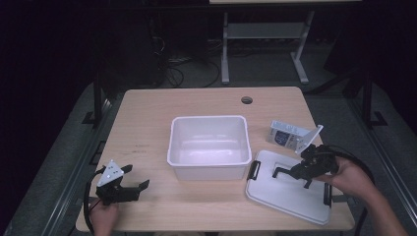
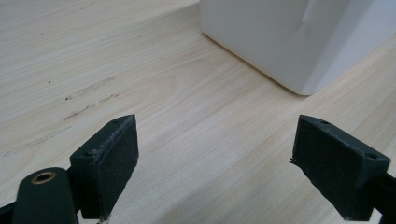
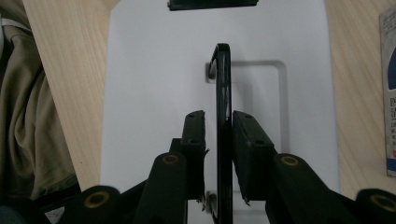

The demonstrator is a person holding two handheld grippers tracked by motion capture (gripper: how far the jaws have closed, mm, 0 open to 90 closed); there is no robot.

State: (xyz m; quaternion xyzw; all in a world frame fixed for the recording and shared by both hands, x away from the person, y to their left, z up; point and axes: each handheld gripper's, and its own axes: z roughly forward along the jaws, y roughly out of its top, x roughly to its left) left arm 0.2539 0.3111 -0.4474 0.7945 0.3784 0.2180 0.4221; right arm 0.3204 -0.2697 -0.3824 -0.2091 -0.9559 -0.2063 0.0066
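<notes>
This looks like a lab or test room. A plain wooden table [image 1: 147,113] stands on grey carpet in the dark, with tangled cables [image 1: 172,69] and a metal desk frame [image 1: 265,34] behind.

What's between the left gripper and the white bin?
Nothing: in the left gripper view, bare wooden table runs from the open left gripper to the white bin.

Pale matt wood-grain table [image 1: 147,128], smooth glossy white plastic tub [image 1: 209,147] and lid [image 1: 290,194].

Your counter [image 1: 147,113] is pale wood with a round hole [image 1: 247,100] near its far edge. On it sit a white tub [image 1: 208,146], a white lid [image 1: 290,189] and a small box [image 1: 287,134].
</notes>
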